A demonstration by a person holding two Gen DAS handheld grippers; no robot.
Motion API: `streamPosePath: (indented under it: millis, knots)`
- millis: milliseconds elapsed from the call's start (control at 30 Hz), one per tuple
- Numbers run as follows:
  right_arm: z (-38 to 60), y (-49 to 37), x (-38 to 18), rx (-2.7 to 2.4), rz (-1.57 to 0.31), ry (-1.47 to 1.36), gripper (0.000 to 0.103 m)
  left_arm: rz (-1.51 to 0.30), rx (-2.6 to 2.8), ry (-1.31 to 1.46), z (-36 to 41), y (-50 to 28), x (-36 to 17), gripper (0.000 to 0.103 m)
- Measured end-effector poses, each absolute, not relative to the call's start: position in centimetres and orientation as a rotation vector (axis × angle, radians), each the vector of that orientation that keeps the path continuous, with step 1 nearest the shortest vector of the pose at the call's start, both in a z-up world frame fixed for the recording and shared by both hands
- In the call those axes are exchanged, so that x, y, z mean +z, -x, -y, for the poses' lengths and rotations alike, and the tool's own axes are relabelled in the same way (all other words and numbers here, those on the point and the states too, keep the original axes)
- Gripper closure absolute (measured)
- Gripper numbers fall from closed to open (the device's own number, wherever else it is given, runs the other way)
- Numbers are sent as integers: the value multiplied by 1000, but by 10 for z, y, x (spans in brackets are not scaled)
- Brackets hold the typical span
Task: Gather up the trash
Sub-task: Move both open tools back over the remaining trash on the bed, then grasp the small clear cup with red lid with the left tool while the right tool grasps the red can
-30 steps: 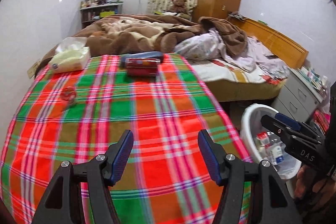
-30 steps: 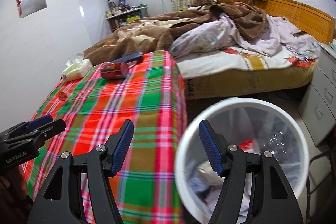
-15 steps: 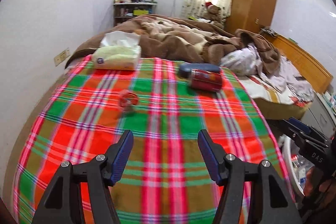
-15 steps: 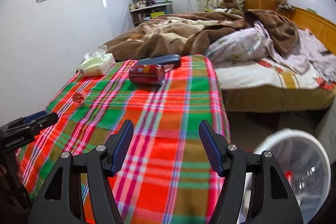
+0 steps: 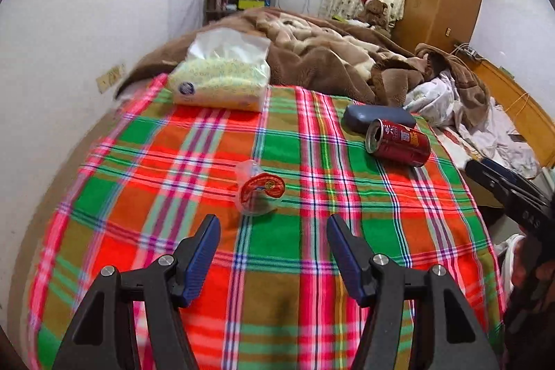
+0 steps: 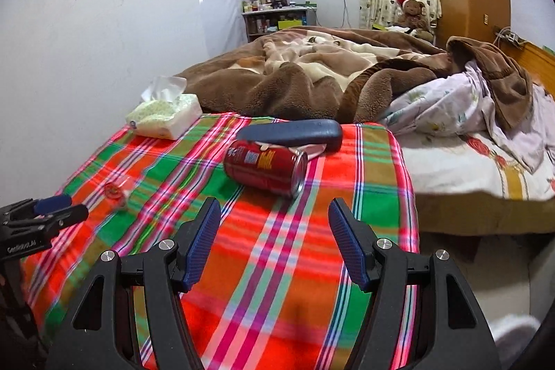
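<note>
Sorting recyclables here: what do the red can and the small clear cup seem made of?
Red can: likely aluminium, glossy printed wall, bare silvery rim. Small cup: probably thin clear plastic, since the plaid shows through it; its red printed lid looks like foil or film.

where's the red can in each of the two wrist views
Left wrist view: the red can lies on its side, right of centre and above the right finger, its open end facing left.
Right wrist view: the can lies near the centre, above the gap between the fingers.
Shared landmark: the dark blue case lies just behind it in both views.
</note>
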State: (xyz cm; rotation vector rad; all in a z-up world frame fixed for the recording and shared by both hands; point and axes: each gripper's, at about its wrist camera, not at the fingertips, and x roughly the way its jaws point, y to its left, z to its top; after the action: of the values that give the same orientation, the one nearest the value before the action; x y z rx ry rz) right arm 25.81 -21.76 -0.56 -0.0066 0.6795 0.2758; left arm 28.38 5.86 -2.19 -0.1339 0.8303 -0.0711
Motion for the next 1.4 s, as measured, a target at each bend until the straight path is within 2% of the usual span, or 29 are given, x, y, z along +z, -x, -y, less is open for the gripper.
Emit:
streamPosePath:
  millis: [667,1133,1400]
  knots:
    - [197,-345,-23,449,-734,23,37,-893,-50,137,-72,-348,-52,39]
    - [164,-325,-35,524,-844,171,37,-916,-37,156,-79,-346,-61,40]
    - [151,-336,-45,491,-901,106,37,-918,-44,196,-86,-348,-66,40]
